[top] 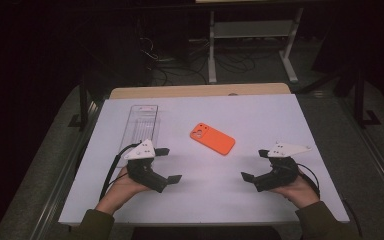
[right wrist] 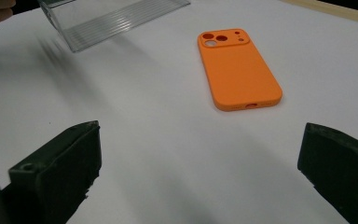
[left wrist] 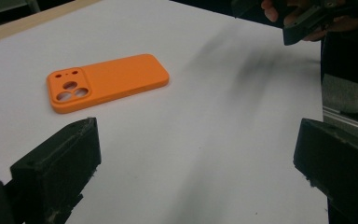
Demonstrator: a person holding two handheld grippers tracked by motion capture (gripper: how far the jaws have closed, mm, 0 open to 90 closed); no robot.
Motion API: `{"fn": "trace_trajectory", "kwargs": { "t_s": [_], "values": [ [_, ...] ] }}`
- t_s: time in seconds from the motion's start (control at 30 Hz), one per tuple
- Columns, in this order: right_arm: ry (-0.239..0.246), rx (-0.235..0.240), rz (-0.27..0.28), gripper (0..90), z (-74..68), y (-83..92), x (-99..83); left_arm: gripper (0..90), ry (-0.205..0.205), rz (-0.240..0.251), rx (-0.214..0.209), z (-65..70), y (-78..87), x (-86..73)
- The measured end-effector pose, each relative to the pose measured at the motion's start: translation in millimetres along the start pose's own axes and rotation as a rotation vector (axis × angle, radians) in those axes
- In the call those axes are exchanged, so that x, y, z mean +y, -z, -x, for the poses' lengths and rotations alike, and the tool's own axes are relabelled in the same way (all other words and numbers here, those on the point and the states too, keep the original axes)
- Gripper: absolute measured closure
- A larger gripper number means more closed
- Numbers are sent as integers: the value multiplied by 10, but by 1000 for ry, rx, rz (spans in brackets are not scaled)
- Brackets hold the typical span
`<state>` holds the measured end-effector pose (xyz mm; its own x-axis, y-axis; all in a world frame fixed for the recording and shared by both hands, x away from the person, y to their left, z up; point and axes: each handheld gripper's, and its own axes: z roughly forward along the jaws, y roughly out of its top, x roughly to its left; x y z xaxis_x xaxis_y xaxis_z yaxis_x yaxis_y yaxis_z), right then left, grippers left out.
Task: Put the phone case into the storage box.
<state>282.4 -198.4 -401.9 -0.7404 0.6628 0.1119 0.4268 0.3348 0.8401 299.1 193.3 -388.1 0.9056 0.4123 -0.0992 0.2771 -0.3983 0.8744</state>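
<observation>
An orange phone case (top: pixel 212 138) lies flat, back up, near the middle of the white table top (top: pixel 260 112). It also lies ahead of the jaws in the left gripper view (left wrist: pixel 107 81) and the right gripper view (right wrist: pixel 237 70). My left gripper (top: pixel 169 165) (left wrist: pixel 198 158) rests low at the near left, open and empty, pointing right. Opposite it, my right gripper (top: pixel 254 165) (right wrist: pixel 198 158) is open and empty too, pointing left. The case sits a little beyond the gap between them, touched by neither.
A clear ribbed plastic box (top: pixel 145 122) (right wrist: pixel 107 18) lies on the table at the back left, just beyond the left gripper. The table's wooden far edge (top: pixel 200 91) borders a dark floor with cables and a white stand (top: pixel 252 30).
</observation>
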Motion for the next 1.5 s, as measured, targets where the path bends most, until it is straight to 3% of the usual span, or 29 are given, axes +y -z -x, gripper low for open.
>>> {"fn": "trace_trajectory", "kwargs": {
  "t_s": [0.33, 0.7, 1.07, 1.5],
  "values": [
    [-14, 10, -16, 0, 69, -46, 52, 1, -34, -32, -23, 75, -166, 54],
    [-26, 14, -58, 0, 84, -121, 99, 1, -38, -61, -47, 159, -298, 41],
    [-14, 2, -104, 0, 103, -209, 152, 1, -38, -45, -50, 182, -288, 18],
    [-6, -5, -130, 0, 139, -249, 212, 1, -45, -61, -53, 194, -301, -34]
  ]
}}
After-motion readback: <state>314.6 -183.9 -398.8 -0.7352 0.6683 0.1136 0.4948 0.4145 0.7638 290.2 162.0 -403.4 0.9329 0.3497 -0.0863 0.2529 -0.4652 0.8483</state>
